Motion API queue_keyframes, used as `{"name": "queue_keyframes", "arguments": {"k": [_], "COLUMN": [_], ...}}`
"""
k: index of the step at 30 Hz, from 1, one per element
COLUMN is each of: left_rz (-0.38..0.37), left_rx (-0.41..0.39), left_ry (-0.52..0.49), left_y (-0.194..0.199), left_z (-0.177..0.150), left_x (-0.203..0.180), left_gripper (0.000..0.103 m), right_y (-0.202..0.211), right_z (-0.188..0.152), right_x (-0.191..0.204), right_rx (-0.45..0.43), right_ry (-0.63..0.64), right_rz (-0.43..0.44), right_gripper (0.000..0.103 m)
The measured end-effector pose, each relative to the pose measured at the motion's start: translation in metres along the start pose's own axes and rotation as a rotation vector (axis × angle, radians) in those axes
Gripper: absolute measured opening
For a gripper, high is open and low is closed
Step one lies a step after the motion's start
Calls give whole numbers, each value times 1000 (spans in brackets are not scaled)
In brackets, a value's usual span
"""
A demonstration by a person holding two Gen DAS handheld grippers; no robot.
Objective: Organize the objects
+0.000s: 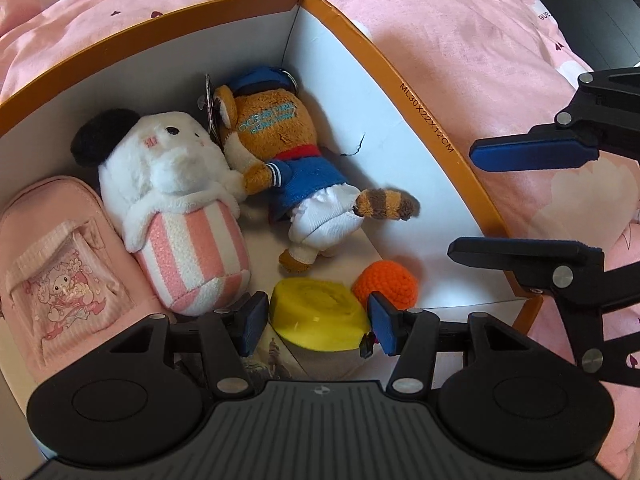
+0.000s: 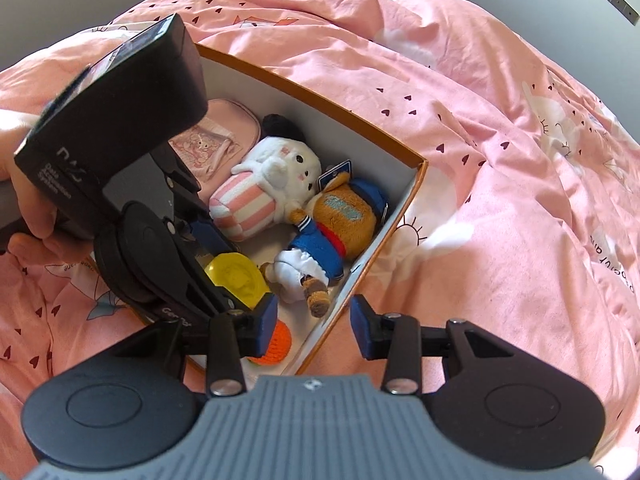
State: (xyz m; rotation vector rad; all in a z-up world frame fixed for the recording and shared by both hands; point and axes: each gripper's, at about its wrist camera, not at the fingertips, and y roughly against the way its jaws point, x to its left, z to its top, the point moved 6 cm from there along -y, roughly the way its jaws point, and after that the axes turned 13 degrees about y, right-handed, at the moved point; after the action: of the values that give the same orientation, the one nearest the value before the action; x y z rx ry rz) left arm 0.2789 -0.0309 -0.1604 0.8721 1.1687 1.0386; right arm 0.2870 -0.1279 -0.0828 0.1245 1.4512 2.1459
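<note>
While the left hand-held gripper hangs low inside the orange-rimmed box, its pads sit either side of the yellow lid of a jar, and whether they press on it I cannot tell. That jar stands at the near end of the box, beside the orange crocheted ball, with the brown sailor plush, the white plush and the pink pouch packed alongside. Over the box edge, the right hand-held gripper hovers part open and empty. This looks like placing the jar; next comes a clean release and lift clear.
</note>
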Motion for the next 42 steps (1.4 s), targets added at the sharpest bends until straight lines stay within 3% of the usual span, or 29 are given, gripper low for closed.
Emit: {"name": "queue_keyframes", "arguments": {"k": [5,13,22,28,31,37,42], "left_rz": [-18,20,154,176,210,264,239], "left_rx": [-19,-91,-323,-409,-465,-618,-741], "left_ry": [3,-28,19,107,108,82,111], "left_y": [6,38,95,121,138,173,194], "left_z": [-1,-10,-37,-67,-85,-111,-124], "left_x": [1,1,-12,-10,-12,-20,-20], "left_gripper": [63,63,63,63,64,73,82], "right_y": [-1,0,21,40,53,77,98], "right_z": [-2,-3,1,1,-2,-12,-22], "right_x": [2,6,27,50,60,70,77], "right_rx": [0,0,-47,-83,-117,-210,-302], "right_ry": [-3,-3,3,-9,-39,-191,-337], "right_rz": [6,8,4,3,1,-26,-78], "right_gripper": [43,44,52,55,62,68,76]}}
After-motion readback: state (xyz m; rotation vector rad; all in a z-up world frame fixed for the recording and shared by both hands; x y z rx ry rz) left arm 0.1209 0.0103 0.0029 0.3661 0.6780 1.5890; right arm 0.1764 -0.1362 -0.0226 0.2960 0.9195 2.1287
